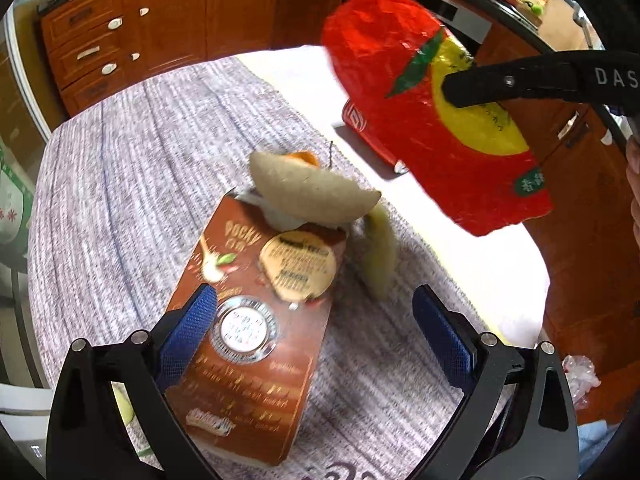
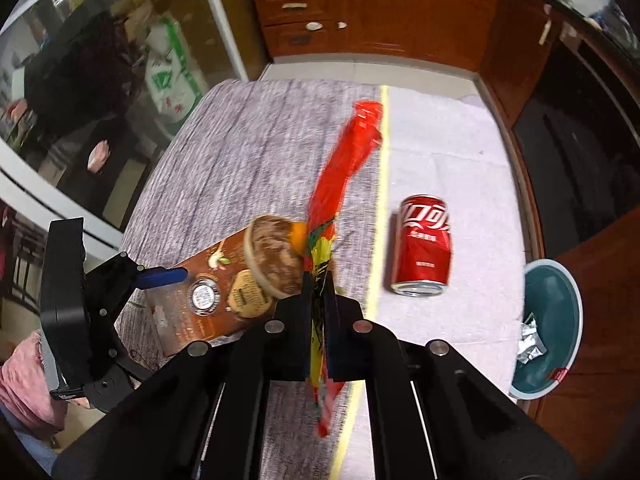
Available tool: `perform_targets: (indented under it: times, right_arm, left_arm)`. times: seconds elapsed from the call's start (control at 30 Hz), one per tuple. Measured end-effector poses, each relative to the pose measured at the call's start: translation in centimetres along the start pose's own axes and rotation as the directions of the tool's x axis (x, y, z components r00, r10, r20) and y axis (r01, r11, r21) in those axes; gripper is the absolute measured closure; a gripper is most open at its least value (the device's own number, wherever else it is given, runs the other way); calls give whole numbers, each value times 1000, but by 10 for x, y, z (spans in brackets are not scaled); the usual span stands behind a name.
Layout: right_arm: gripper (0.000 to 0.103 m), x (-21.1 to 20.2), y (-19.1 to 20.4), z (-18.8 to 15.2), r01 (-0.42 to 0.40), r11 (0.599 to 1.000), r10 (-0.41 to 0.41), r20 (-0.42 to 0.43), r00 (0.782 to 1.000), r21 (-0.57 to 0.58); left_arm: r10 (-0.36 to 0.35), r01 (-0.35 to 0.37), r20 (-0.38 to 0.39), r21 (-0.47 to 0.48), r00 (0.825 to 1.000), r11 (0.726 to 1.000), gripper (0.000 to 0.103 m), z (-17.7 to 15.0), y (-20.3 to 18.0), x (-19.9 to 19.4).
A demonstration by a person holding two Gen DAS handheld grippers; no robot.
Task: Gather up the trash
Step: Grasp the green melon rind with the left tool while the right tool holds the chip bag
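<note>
Crinkled red foil snack wrapper with a yellow disc (image 1: 436, 112) hangs in the air in the left wrist view, long axis slanting down to the right, pinched by the right gripper (image 1: 460, 92) above a grey woven mat (image 1: 140, 168). Wide apart, the left gripper (image 1: 316, 320) straddles a flat brown cardboard Pocky box (image 1: 248, 352).

Right wrist view: the wrapper (image 2: 344, 176) runs edge-on away from the closed jaws; a red cola can (image 2: 424, 244) lies sideways nearby, near a teal round bin (image 2: 560, 292).
</note>
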State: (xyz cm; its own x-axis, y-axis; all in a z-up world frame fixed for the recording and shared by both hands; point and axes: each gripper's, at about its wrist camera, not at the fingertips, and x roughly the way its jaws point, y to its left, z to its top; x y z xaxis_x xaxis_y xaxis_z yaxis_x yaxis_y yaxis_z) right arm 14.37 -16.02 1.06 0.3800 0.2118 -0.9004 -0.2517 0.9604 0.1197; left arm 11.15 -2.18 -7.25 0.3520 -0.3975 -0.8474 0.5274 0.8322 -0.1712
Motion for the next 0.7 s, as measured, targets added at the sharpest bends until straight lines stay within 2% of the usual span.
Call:
perform_targets:
  times: [0.2,0.4,0.43,0.53,0.7]
  right_arm:
    - [99,-16,-30,-1,33,998,-35,40,999,47]
    - [99,-20,-74,-7,86,989,-94,58,994,123]
    - [99,-17,-80,-8,89,987,-97,53,994,136]
    - [99,-9,-102,-14,99,980,-108,45,993,172]
    - [99,2,-132,-24,89,971,-98,33,995,221]
  left_arm:
    - [-14,14,14,9,1000,1000,5,16,-13,4]
    - [-39,38,37,48,999,998,5,54,-37,9]
    - [-38,36,39,53,999,998,4,62,-42,13]
    - [22,-27,91,57,996,998,4,85,-60,20]
    - [10,-18,93,80,996,997,4,112,-78,29]
